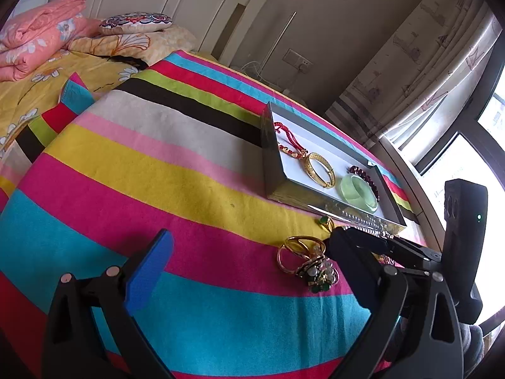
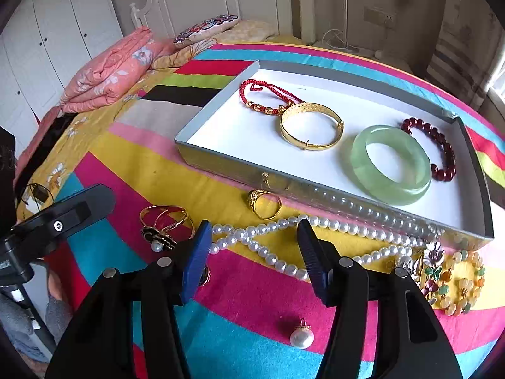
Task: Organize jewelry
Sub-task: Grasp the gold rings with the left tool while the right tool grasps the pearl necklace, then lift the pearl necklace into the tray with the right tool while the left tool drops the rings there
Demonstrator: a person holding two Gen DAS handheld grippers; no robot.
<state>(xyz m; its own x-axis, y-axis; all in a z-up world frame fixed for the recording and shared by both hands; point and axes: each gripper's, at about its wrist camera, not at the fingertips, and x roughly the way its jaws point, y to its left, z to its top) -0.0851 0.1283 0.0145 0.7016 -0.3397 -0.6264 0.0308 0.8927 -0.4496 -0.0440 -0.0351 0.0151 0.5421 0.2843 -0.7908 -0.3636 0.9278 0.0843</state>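
Striped bed blanket (image 2: pixel 240 287), pearl necklace (image 2: pixel 268 252) strung left to right at lower centre between spread right claw (image 2: pixel 254 254) tips, nearer than spread, empty left claw (image 1: pixel 249 252); tray (image 2: pixel 221 165) above.

No readable text, label, brand, number or sign in either view. Tray (image 2: pixel 217 164) walls plain grey and silver, no print. Striped blanket (image 1: pixel 132 170) carries colour bands only. Folded pink quilt (image 2: pixel 110 72) and embroidered cushion (image 2: pixel 205 28) show floral patterns, no lettering. Curtain (image 1: pixel 419 63) has faint drawn motifs, too blurred to tell whether any are letters. Black device (image 1: pixel 464 221) beside the left gripper shows one small green light, no marking legible. Wall socket (image 1: pixel 298 60) blank at this distance.
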